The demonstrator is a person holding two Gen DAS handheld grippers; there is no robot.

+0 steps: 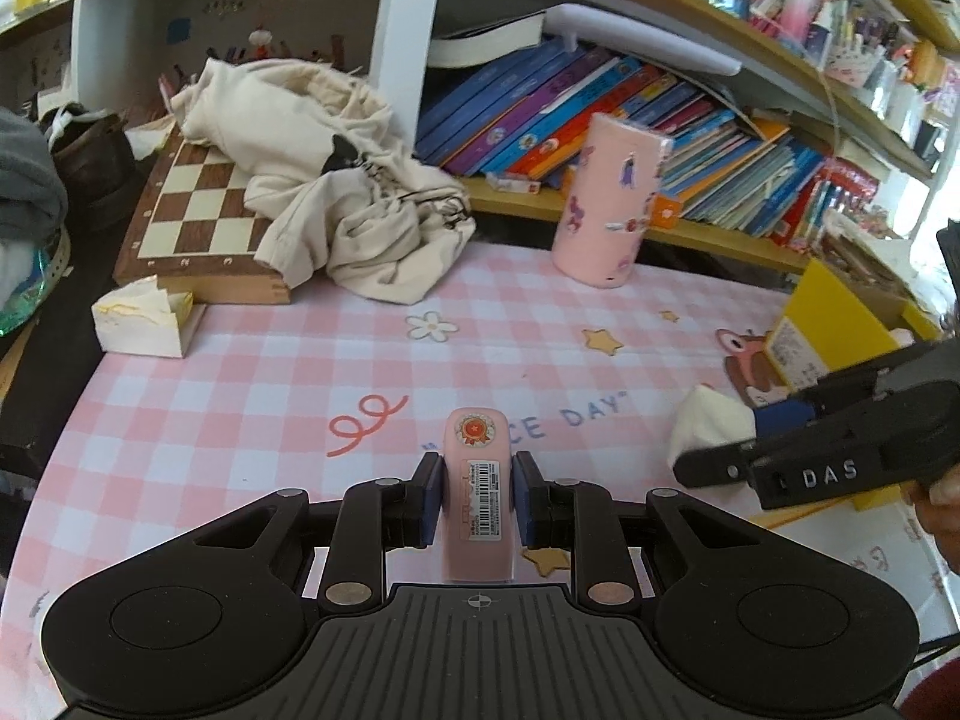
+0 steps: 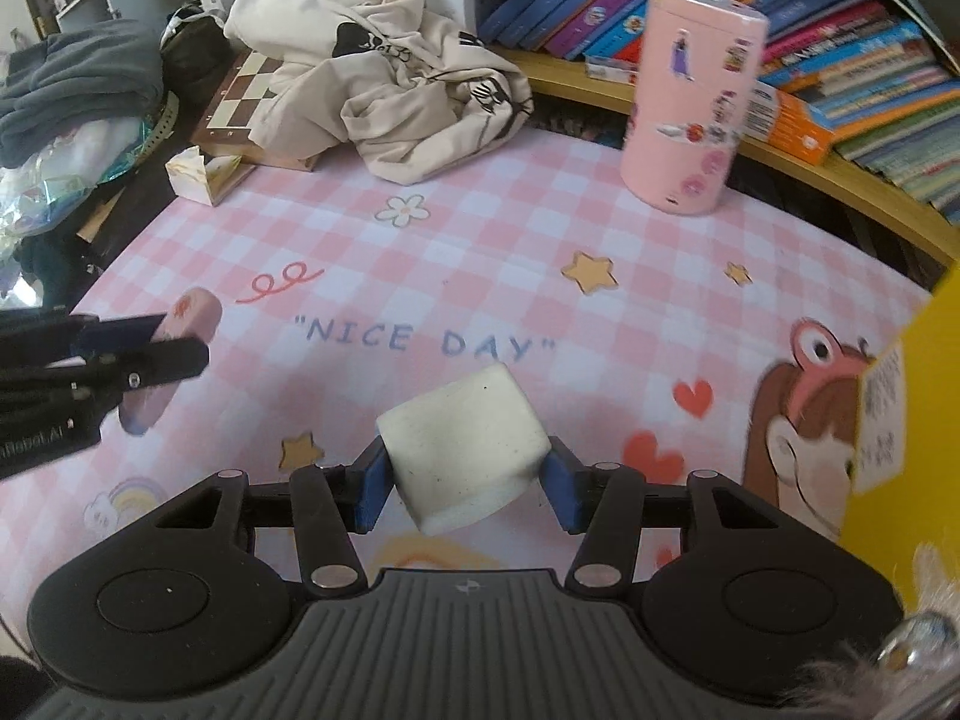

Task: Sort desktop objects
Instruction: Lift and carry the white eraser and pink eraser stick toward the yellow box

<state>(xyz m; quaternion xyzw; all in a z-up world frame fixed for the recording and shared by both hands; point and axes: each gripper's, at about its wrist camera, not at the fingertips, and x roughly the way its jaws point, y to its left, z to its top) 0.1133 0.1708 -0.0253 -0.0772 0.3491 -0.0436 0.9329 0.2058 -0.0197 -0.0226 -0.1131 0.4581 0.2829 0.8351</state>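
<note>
Left gripper (image 1: 477, 495) clamped on pink case (image 1: 477, 480); right gripper (image 2: 465, 489) pinching white eraser block (image 2: 465, 450). Carry step, probably; next needs drop spots, maybe yellow box (image 2: 912, 420) right of jaws.

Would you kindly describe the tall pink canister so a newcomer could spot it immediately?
Start at the pink checked desk mat and look to its far edge, just before the low shelf of slanted books. The pink canister stands there upright, alone: a tall cylinder dotted with small character stickers.

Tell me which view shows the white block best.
Right wrist view: the white block fills the centre, held between the right tongs. The left wrist view shows only a white corner behind those tongs.
</note>
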